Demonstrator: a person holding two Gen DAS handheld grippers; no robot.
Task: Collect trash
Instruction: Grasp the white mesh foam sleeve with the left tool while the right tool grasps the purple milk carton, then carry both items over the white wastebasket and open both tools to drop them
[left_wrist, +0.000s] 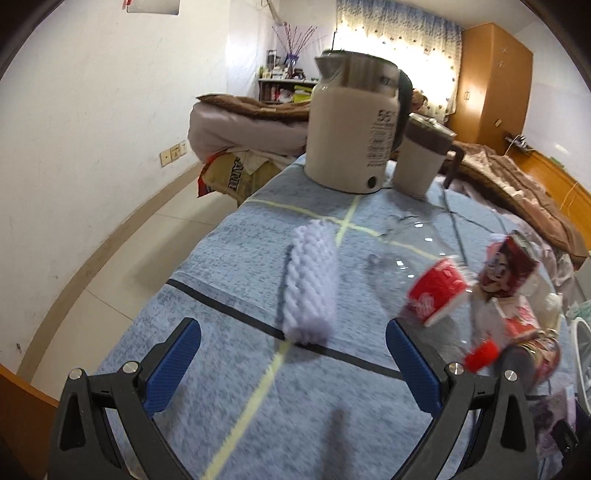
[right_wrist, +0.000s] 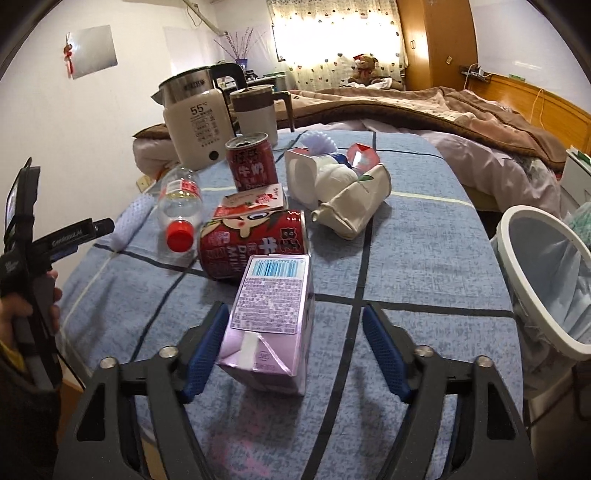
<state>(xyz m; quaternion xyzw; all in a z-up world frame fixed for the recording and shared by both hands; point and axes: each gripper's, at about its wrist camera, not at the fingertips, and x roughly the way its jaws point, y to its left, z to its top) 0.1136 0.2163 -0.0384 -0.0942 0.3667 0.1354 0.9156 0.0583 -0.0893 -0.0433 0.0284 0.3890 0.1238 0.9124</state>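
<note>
Right gripper (right_wrist: 291, 350) straddles purple carton (right_wrist: 271, 325) (barcode up, print probably unreadable)

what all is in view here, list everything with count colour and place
carton: 1, purple, lying between the right gripper's fingers
milk cans: 2, red, one lying behind the carton, one upright further back
bottle: 1, clear with red cap, lying left of the cans
foam sleeve: 1, white, ahead of the left gripper
crumpled packaging: pile, cream and white, mid table
kettle: 1, cream, far edge
mug: 1, cream with brown lid, beside the kettle
bin: 1, white rim, right of the table
left gripper: open, empty
right gripper: open around the carton
</note>
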